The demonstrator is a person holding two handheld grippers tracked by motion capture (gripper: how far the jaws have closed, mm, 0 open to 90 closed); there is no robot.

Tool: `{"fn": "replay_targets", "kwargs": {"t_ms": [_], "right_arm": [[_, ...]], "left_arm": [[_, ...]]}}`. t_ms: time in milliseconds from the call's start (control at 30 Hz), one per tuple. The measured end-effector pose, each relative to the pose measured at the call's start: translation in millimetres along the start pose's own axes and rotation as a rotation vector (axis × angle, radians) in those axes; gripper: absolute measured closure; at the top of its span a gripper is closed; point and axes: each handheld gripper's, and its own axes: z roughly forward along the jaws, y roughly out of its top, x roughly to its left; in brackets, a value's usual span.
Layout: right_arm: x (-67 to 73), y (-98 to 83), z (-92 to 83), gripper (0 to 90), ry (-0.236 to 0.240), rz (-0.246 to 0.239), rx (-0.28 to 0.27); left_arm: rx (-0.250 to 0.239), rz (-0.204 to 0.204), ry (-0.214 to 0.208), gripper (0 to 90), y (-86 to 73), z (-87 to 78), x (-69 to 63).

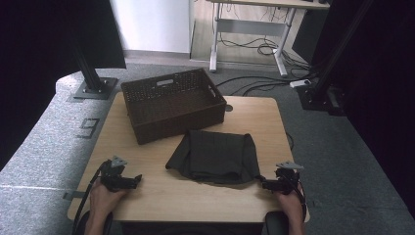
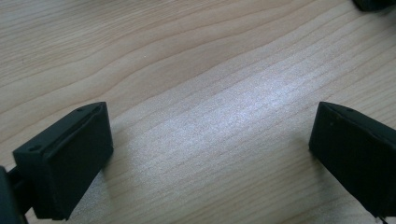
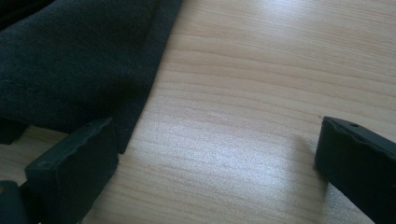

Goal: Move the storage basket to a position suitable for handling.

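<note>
Nothing started yet, by the look of it. Dark grey folded cloth (image 1: 215, 157) is lying flat just in front of the dark brown woven basket (image 1: 172, 104), untouched. Left gripper (image 1: 133, 180) and right gripper (image 1: 263, 183) are sitting wide, empty, flanking the cloth; right one is nearly at its corner. Grasping and moving it are left.

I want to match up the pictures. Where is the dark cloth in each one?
High view: the dark cloth lies mid-table, in front of the brown basket.
Left gripper view: a dark scrap in the top right corner may be its edge; I cannot tell.
Right gripper view: the cloth covers the upper left.
Shared landmark: the light wooden table.
</note>
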Motion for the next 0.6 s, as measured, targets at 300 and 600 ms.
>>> {"fn": "replay_targets", "kwargs": {"t_ms": [300, 600], "right_arm": [[-1.0, -0.2, -0.2, 0.0, 0.006, -0.007, 0.0], [-4.0, 1.1, -3.1, 1.1, 0.04, 0.008, 0.013]], "left_arm": [[0.001, 0.005, -0.007, 0.0, 0.3, 0.3, -0.2], [0.004, 0.026, -0.026, 0.0, 4.2, 3.3, -4.3]]}}
